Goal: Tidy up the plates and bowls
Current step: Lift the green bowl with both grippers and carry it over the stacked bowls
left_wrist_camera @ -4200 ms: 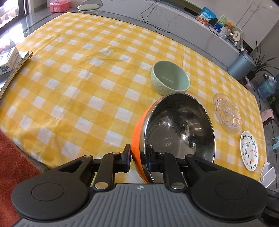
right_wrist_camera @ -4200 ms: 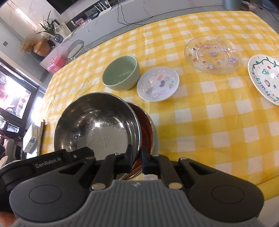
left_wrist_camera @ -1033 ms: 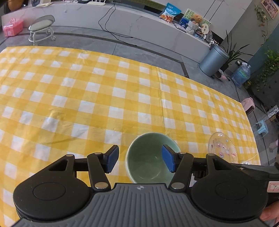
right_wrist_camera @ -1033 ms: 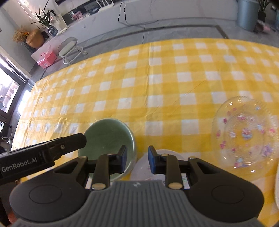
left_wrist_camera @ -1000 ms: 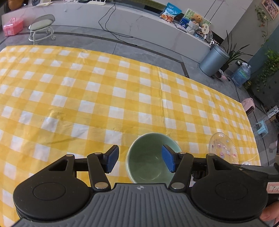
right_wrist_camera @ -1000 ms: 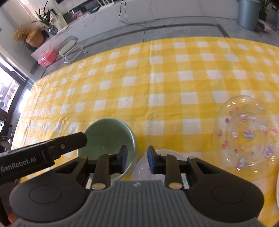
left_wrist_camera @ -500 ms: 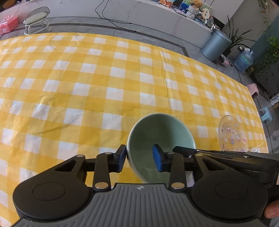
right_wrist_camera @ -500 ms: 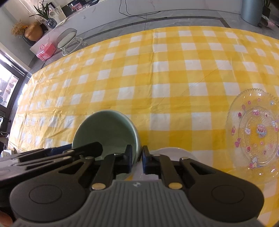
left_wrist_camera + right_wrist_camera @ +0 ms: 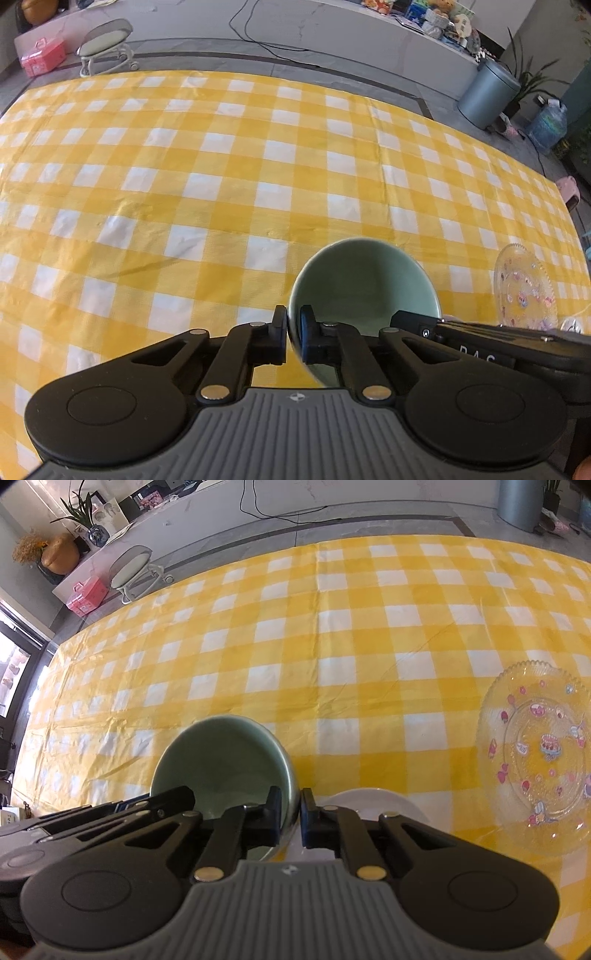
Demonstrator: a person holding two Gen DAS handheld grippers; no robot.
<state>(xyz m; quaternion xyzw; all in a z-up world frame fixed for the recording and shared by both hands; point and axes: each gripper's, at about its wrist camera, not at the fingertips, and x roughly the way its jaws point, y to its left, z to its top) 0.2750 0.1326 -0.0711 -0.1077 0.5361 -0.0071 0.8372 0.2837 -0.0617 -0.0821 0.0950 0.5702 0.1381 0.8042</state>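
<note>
Left wrist view: the left gripper (image 9: 293, 334) fills the bottom of the frame, its jaws clamped on the near-left rim of the pale green ceramic bowl (image 9: 364, 284), one pad outside the wall and one inside. The bowl sits right of centre in the lower half, tipped so its hollow faces the camera, over the yellow-and-white checked tabletop (image 9: 229, 177). The black body of the right gripper (image 9: 480, 345) reaches in from the lower right edge to the bowl's far side. A clear glass plate with small cartoon prints (image 9: 524, 291) lies at the right edge. Beyond the cloth, a grey round bin (image 9: 487, 92) stands at upper right and a small padded stool (image 9: 107, 46) at upper left.

Right wrist view: the right gripper (image 9: 290, 816) is at bottom centre with its jaws pinched on the bowl's (image 9: 221, 760) right-hand rim (the wall is squeezed between the two pads). The left gripper's (image 9: 122, 812) black arms enter from the lower left and meet the opposite rim. Just right of the bowl, partly hidden behind the fingers, lies a small white plate (image 9: 376, 801). The clear glass plate (image 9: 539, 746) rests flat near the right edge, apart from the white one.
</note>
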